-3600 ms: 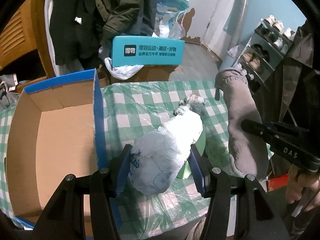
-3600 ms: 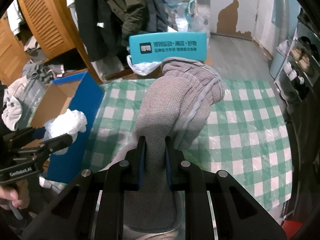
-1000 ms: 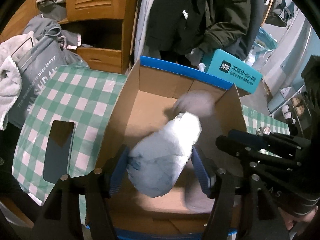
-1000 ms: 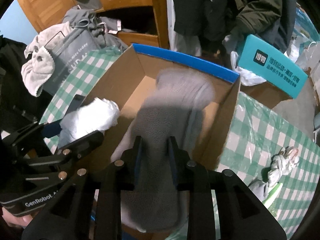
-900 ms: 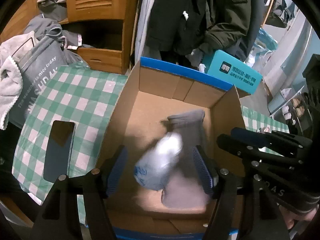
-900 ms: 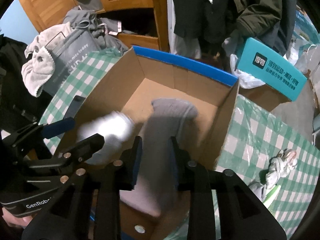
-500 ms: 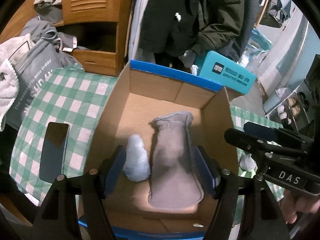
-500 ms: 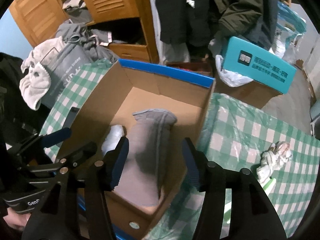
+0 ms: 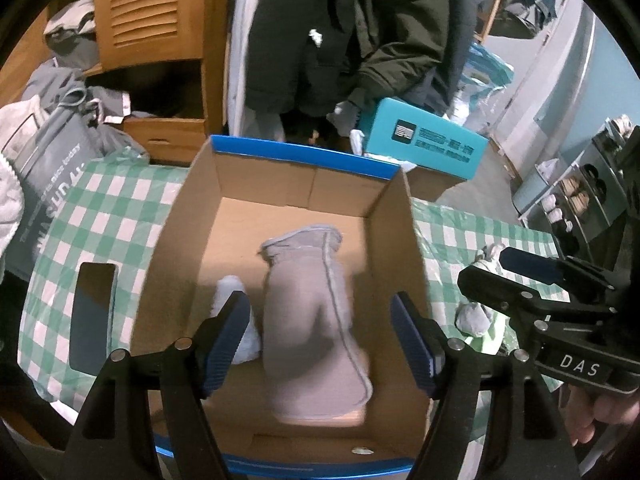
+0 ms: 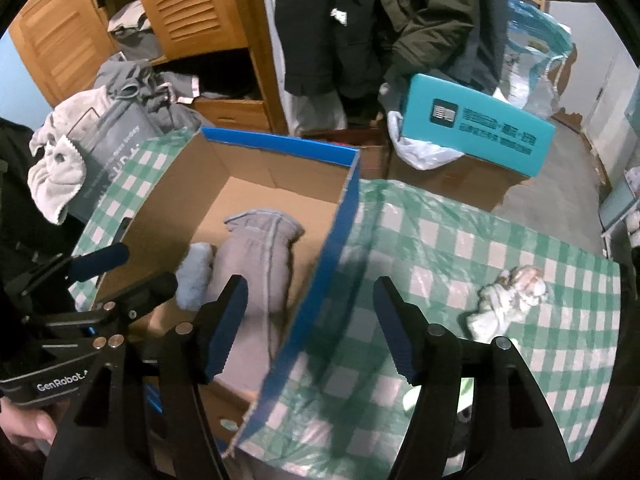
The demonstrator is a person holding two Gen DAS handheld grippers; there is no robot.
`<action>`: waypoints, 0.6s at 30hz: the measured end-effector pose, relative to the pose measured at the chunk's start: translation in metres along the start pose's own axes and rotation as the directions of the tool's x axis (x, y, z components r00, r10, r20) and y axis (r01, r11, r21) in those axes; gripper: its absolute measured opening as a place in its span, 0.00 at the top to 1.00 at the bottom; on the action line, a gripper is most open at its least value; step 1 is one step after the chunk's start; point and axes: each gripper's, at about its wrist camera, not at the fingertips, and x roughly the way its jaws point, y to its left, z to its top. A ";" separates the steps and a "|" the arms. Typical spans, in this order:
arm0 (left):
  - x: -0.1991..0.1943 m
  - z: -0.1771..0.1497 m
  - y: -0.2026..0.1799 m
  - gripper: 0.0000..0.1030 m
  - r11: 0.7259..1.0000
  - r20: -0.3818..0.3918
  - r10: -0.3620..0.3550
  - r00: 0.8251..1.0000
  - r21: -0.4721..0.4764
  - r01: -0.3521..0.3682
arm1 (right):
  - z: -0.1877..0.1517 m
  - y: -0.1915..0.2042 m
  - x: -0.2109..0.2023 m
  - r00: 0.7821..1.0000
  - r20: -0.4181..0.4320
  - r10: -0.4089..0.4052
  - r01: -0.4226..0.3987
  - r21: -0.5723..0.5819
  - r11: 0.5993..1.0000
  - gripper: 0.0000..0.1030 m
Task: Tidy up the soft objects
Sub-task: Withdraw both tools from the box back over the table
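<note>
Both bundles have left the tools since the earlier frames: the grey sock that the right tool carried and the pale bagged bundle that the left tool carried now lie side by side on the floor of the cardboard box, the bundle on the left and touching the sock. The left tool hangs above the box with its jaws spread wide and nothing between them. The right tool is equally wide open and empty, and has swung rightward so that it now straddles the box's blue right wall.

One soft thing remains out on the green-checked worktop: a small crumpled whitish cloth to the right, well apart from the box. It looks light and limp, likely to sag and change shape when lifted, with no risk of breakage. The best hold is probably across its bulkiest middle fold, pinched firmly so that loose ends trail rather than slip free. A phone lies left of the box.
</note>
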 end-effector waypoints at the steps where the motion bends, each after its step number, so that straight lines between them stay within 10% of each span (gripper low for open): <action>1: 0.001 -0.001 -0.003 0.28 1.000 -0.001 -0.002 1.000 0.005 0.002 | -0.002 -0.003 -0.002 1.000 0.002 -0.004 0.004 0.003 1.000 0.36; 18: 0.010 -0.008 -0.078 0.28 0.991 -0.041 -0.064 0.997 0.118 0.068 | -0.046 -0.075 -0.033 0.997 0.008 -0.071 0.070 0.086 0.994 0.32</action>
